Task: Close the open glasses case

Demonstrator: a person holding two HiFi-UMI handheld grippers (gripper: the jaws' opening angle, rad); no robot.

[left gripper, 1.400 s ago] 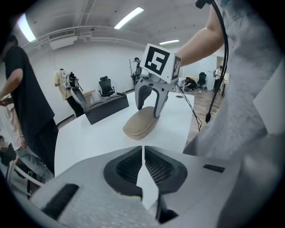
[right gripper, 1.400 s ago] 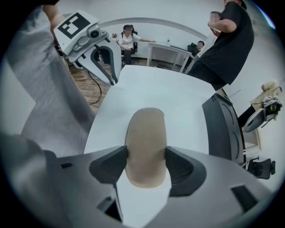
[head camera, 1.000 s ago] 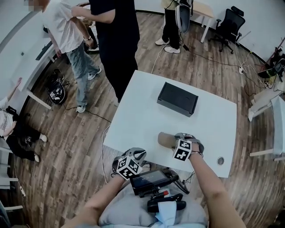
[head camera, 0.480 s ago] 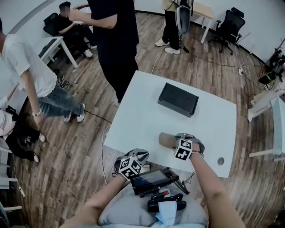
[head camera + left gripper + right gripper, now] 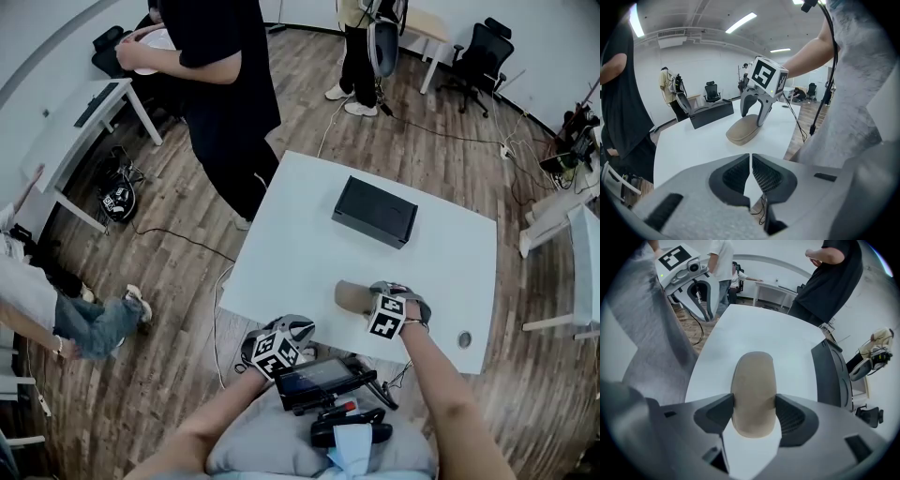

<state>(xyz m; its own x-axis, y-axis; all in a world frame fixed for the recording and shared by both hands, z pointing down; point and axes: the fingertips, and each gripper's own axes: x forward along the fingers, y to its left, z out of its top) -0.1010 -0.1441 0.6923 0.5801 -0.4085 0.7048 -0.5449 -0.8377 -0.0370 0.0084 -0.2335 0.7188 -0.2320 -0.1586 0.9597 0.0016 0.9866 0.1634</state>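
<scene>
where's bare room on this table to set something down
Bare: the stretch between the black box and the glasses case, and the left side of the table. Crowded: the near edge, where the right gripper clamps the case.

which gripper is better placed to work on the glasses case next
Right. The right gripper has its jaws against both sides of the glasses case. The left gripper is shut, empty, off the table edge.

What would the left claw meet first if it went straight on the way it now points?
Probably the white table top, close to its near edge. The shut left claw aims down at bare surface short of the tan glasses case, though depth is hard to judge.
</scene>
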